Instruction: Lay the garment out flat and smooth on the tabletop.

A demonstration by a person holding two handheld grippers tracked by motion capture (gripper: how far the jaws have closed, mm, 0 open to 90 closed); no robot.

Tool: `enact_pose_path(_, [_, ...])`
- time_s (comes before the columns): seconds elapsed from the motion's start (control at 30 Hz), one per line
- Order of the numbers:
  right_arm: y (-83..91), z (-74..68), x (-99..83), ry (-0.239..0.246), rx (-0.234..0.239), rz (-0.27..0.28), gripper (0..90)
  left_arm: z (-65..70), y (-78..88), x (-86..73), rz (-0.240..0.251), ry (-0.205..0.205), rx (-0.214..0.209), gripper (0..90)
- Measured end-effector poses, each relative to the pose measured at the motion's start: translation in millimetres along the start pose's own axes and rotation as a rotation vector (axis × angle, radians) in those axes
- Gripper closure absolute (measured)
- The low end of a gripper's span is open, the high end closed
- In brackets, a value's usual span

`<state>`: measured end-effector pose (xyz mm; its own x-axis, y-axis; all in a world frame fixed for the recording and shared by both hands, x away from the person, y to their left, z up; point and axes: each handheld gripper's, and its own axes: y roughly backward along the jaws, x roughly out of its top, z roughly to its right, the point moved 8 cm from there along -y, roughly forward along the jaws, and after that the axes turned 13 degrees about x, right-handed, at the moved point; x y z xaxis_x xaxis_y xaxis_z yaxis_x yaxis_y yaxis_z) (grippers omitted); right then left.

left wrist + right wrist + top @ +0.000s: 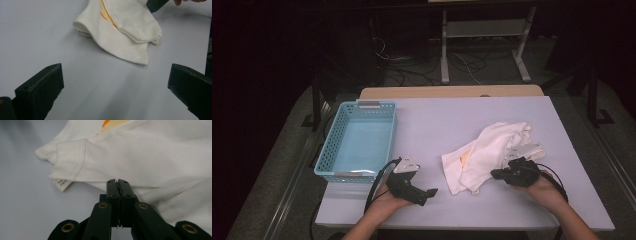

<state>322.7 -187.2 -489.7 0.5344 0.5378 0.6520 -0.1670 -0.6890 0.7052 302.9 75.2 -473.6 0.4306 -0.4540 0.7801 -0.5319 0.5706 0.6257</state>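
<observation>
A crumpled white garment [484, 150] with an orange print lies on the right half of the pale table [437, 120]. My right gripper [496, 174] is at its lower right edge; in the right gripper view its jaws are pressed together [117, 181] right at a folded edge of the garment [155, 155], apparently pinching it. A small label [62, 184] sticks out by a stitched hem. My left gripper [426, 192] rests low on the table left of the garment, pointing toward it. Its jaws stand wide apart [115, 82] over bare table, with the garment [125, 30] a short way ahead.
A light blue plastic basket [332, 140] with nothing in it stands at the table's left edge. Beyond the far edge, the legs of a metal stand [444, 55] and loose cables lie on a dark floor.
</observation>
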Motion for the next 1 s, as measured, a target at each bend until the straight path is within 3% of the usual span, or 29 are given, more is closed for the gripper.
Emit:
enact_pose_path(0.4, [21.5, -2.4, -28.4, -0.045, -0.018, 0.001, 85.9, 0.2, -1.5, -0.1, -0.001, 0.006, -0.003, 0.0])
enact_pose_path(0.57, [24.1, -0.6, -27.7, -0.049, -0.018, 0.012, 84.3, -0.6, -1.0, 0.0, -0.001, 0.004, -0.001, 0.0])
enact_pose_path(0.73, [30.4, 0.0, -19.2, -0.044, -0.052, 0.069, 66.8, -0.6, -0.2, 0.1, 0.001, 0.002, 0.0, 0.0])
enact_pose_path(0.87, [30.5, -2.9, -9.7, -0.059, -0.028, 0.113, 58.6, 0.5, -1.2, 0.0, -0.002, 0.001, -0.001, 0.0])
enact_pose_path(1.0, [21.0, -6.9, -0.3, -0.051, 0.0, 0.117, 53.5, 0.7, -1.6, -0.1, -0.003, -0.002, -0.001, 0.0])
